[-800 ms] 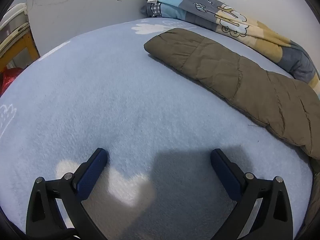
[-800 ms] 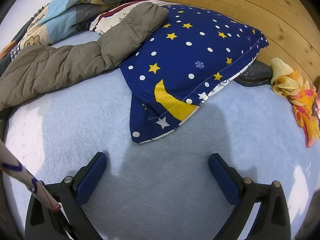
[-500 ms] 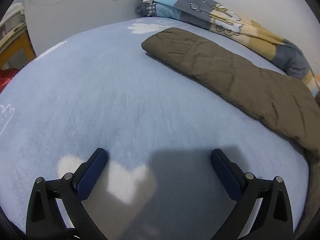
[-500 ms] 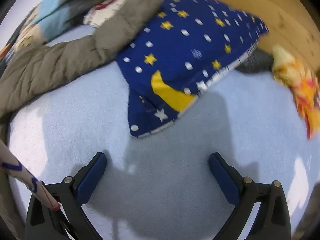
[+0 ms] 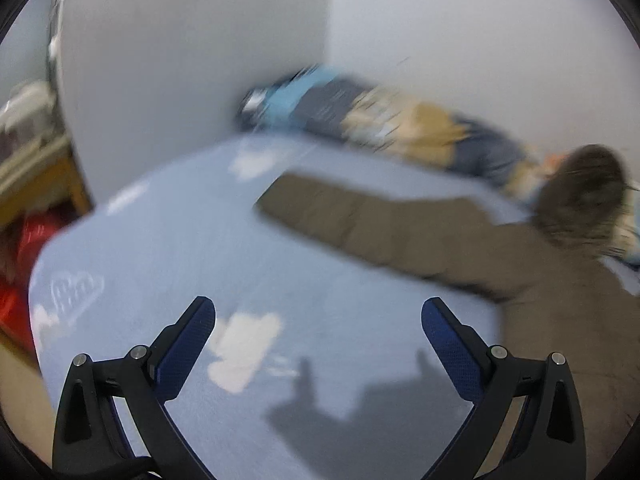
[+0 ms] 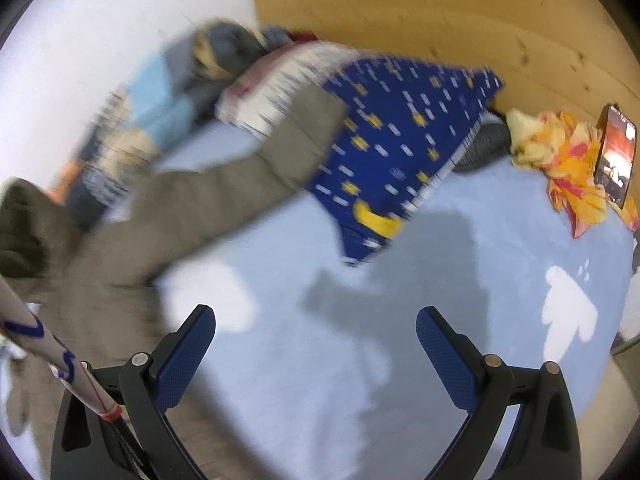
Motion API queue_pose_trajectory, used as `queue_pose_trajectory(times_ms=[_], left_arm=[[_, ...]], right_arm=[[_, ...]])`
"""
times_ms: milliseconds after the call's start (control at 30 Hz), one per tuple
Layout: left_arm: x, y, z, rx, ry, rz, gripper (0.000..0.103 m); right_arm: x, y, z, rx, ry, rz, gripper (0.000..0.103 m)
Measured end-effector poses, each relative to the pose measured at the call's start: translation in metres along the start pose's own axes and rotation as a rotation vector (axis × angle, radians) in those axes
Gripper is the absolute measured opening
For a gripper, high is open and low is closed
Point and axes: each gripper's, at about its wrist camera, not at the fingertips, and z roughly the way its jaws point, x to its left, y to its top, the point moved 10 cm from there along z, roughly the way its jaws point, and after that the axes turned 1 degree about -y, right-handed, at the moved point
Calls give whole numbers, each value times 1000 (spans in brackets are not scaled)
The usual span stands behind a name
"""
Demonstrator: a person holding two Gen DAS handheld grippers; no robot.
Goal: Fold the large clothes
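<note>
Still at the outset: both the left gripper [image 5: 318, 314] and right gripper [image 6: 316, 320] spread wide, empty, above the light-blue bed sheet [image 5: 168, 248]. Brown padded coat [image 5: 460, 240] spread flat between them, sleeves out (hood far). Next: reach for a sleeve. Blurred throughout; hem cut off.

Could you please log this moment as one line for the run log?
left gripper: open, empty | right gripper: open, empty | brown padded hooded coat: spread unfolded on light-blue fleece bed cover | view: motion-blurred
</note>
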Motion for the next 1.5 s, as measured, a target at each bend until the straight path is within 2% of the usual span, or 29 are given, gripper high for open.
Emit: queue_pose_trajectory(times_ms=[67,133,167,233,333,433,500,533,567,633,700,767,833,900,933,967,1067,1233,1400,1433,1500], left_arm=[[-36,4,-30,-33,-89,55,103],[-65,-5,-51,-15,-155,108,103],[-79,-11,-60,-2,-195,120,103],[-103,-30,-71,39,-282,103,103],[-123,-69,-81,96,-288,105,103],[-124,-93,-62,246,-336,79,103],[-116,-105,-54,287,-326,52,103],[-113,-110,-50,308,-325,42,103],[-107,-122,-56,316,-327,35,103],[-105,-131,-51,349,-338,22,103],[-101,-136,-50,380,-351,-3,103],[-101,-134,-50,380,-349,5,103],[-104,-133,-52,375,-350,23,103],[-109,-132,-54,365,-350,44,103],[-111,-132,-55,359,-345,53,103],[-112,-131,-56,354,-339,62,103],[-112,-131,-57,349,-329,66,103],[-112,-132,-62,340,-328,77,103],[-127,-135,-78,301,-340,108,103],[-130,-136,-81,295,-348,109,103],[-139,-138,-92,272,-358,129,103]], right_arm=[[33,-8,-36,-51,76,-49,102],[52,-12,-54,-82,122,-70,102],[63,-22,-62,-73,176,-77,102],[72,-38,-72,-49,229,-97,103],[86,-60,-75,16,278,-183,102],[78,-91,-60,134,336,-147,102],[58,-118,-41,215,292,-142,102],[47,-127,-31,259,270,-145,94],[35,-134,-21,293,254,-143,81],[10,-143,-7,340,212,-122,79],[-7,-152,0,405,251,-63,79],[-10,-156,0,435,325,7,79],[-6,-164,-1,464,366,12,79],[1,-172,2,481,370,-2,78],[4,-176,3,486,363,-19,63],[10,-178,4,496,380,-32,41],[21,-181,-7,475,393,-74,20],[22,-189,-32,451,395,-78,15],[20,-217,-53,486,370,-111,11],[21,-217,-56,465,346,-130,12],[27,-205,-69,367,326,-180,12]])
